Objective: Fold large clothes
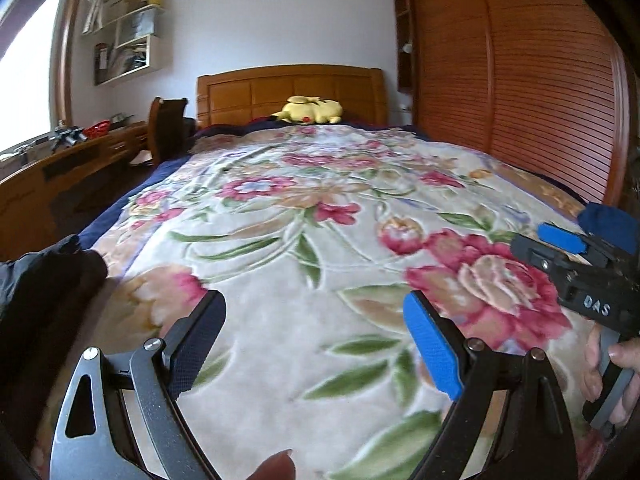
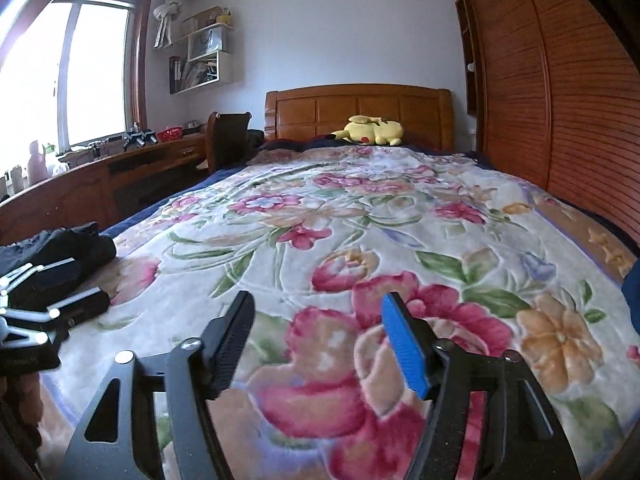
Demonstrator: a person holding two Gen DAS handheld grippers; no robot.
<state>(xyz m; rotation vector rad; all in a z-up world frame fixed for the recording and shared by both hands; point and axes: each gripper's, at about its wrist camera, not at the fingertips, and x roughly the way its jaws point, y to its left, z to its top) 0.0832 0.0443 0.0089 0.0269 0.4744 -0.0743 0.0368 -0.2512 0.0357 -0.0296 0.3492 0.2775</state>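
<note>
A: Where are the clothes?

B: A dark garment (image 2: 60,250) lies bunched at the left edge of the bed (image 2: 360,248), on the floral blanket (image 1: 304,248). In the left wrist view the same dark heap (image 1: 44,276) sits just left of the left hand-held gripper (image 1: 316,344).

A: And that gripper's state?

B: Spread wide, with nothing between its fingers; only blanket shows in the gap. One pad is black, the other blue (image 1: 434,350).

A: The right one?

B: The right hand-held gripper (image 2: 316,344) is also spread apart and holding nothing, poised over a big pink flower. From the left wrist view it shows at the right edge (image 1: 560,256), gripped by the person's hand (image 1: 612,376) (whether its fingers touch the blanket, I cannot tell).

A: Anything else around?

B: A yellow plush toy (image 2: 372,130) rests against the wooden headboard (image 2: 360,114). A slatted wooden wardrobe (image 2: 560,100) stands along the right side. On the left, a long wooden surface (image 2: 120,168) under the window (image 2: 68,80) carries a red basket (image 2: 170,134) and small items too blurred to name.
</note>
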